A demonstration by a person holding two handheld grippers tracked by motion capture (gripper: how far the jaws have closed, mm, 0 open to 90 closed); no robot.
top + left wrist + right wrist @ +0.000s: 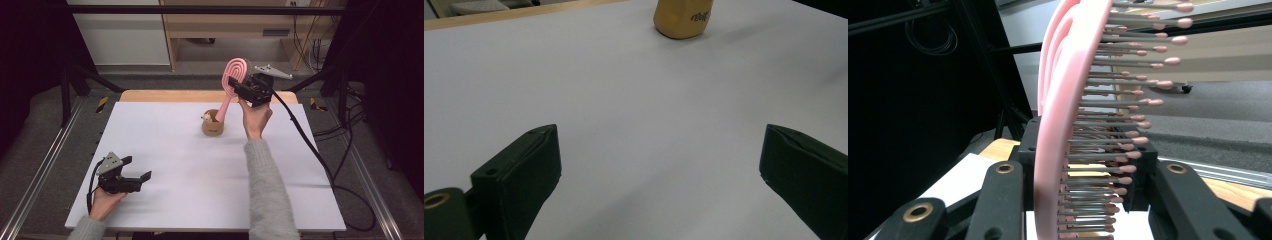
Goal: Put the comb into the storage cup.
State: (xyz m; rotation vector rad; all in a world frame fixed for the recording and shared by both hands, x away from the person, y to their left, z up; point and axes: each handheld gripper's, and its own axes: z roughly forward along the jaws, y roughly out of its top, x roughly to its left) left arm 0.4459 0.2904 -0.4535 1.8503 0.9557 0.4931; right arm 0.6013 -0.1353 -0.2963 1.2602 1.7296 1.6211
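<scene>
A pink hairbrush [234,75] is held up over the back of the white table [190,175], head high and handle slanting down. My right gripper [240,86] is shut on the brush head; in the right gripper view the black jaws clamp the pink head [1055,125] and its bristles from both sides. The handle's lower end reaches the mouth of a tan cup [213,127], which has a small pale thing at its rim. My left gripper [137,168] rests open at the front left, nothing between its jaws [659,150]. The tan cup [683,17] stands far ahead of it.
A black cable [305,135] trails from the right gripper across the table's right side to the floor. A wooden strip [165,96] borders the far edge. Metal rails [45,160] run along both sides, with wooden shelving [225,30] behind.
</scene>
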